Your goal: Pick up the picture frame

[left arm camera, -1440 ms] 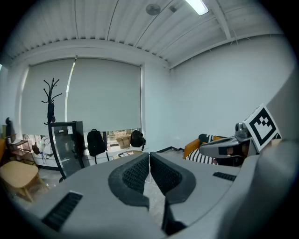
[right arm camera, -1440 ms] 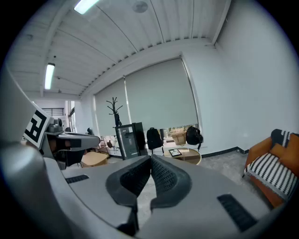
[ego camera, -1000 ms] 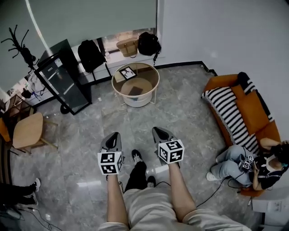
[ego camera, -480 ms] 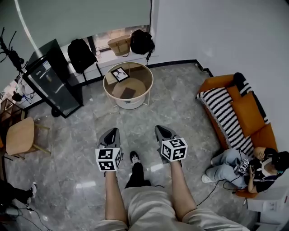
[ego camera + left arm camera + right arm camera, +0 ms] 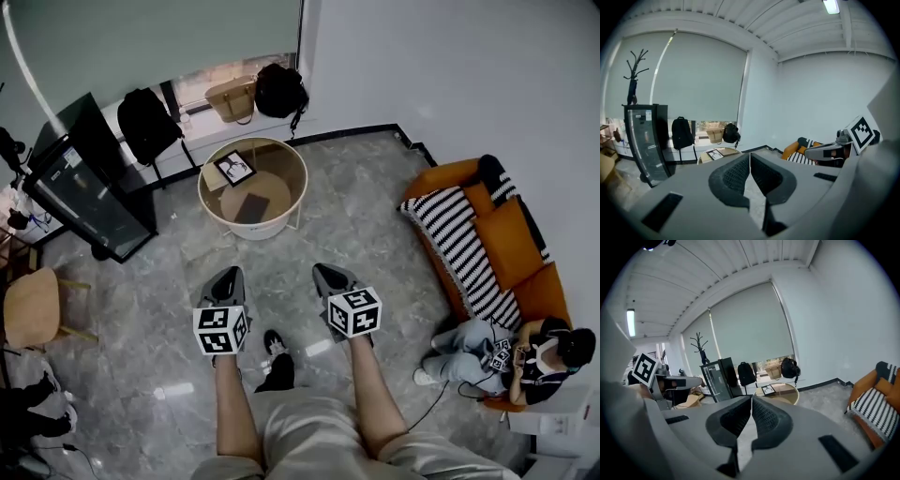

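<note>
Distantly, picture frame (image 5: 234, 169) on round table (image 5: 302, 167), its print indistinct

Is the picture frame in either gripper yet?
No: the head view shows the picture frame sitting on the round table, well ahead of the left gripper and right gripper, both shut and empty.

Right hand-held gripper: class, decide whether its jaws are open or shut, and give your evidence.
Shut: the right hand-held gripper shows its ribbed pads meeting at the tips, with nothing between them.
</note>
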Action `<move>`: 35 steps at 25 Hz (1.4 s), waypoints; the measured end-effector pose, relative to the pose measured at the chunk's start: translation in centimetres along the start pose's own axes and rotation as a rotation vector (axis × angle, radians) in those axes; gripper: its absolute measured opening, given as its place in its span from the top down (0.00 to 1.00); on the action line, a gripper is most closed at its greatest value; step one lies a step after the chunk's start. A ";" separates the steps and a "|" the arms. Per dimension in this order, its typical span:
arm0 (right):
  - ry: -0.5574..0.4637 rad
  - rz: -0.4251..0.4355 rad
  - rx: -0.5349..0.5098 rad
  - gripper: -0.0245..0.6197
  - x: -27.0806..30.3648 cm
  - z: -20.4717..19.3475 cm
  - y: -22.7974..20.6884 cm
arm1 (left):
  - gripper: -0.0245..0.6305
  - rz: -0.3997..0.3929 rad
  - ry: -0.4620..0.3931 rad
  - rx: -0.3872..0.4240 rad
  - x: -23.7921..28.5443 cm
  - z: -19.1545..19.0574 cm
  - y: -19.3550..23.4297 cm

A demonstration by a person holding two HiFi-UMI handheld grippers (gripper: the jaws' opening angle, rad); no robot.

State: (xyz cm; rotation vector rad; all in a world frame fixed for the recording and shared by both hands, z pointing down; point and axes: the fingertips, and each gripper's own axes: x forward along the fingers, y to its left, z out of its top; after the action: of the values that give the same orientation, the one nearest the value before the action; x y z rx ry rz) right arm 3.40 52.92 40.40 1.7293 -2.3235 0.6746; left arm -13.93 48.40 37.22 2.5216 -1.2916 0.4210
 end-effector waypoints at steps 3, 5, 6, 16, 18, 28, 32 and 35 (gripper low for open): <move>0.007 -0.016 -0.001 0.91 2.4 1.2 -1.0 | 0.93 -0.029 0.004 0.004 3.2 1.6 1.2; 0.007 -0.025 -0.014 0.91 3.9 2.4 -1.6 | 0.93 -0.040 -0.009 -0.005 5.2 3.0 2.3; 0.006 -0.031 -0.017 0.91 4.7 3.0 -2.0 | 0.93 -0.048 -0.015 -0.005 6.2 3.6 2.7; 0.003 -0.082 -0.030 0.91 11.5 6.9 -3.3 | 0.93 -0.057 -0.032 -0.050 11.2 5.7 8.9; 0.036 -0.080 -0.085 0.91 12.8 6.6 -2.3 | 0.93 -0.040 -0.036 -0.071 11.0 5.5 10.4; 0.082 0.021 -0.175 0.91 18.6 7.0 1.3 | 0.93 0.086 -0.032 -0.150 9.6 3.2 16.3; 0.066 0.058 -0.158 0.91 21.1 7.2 2.2 | 0.93 0.123 -0.040 -0.142 9.9 3.6 18.8; 0.073 0.072 -0.180 0.91 22.5 7.9 2.3 | 0.93 0.130 -0.052 -0.146 11.1 4.9 19.9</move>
State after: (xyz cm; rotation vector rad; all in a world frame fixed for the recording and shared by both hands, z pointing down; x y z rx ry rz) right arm -4.76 30.49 41.69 1.5253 -2.3267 0.5128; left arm -23.38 27.13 39.10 2.3514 -1.4562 0.2783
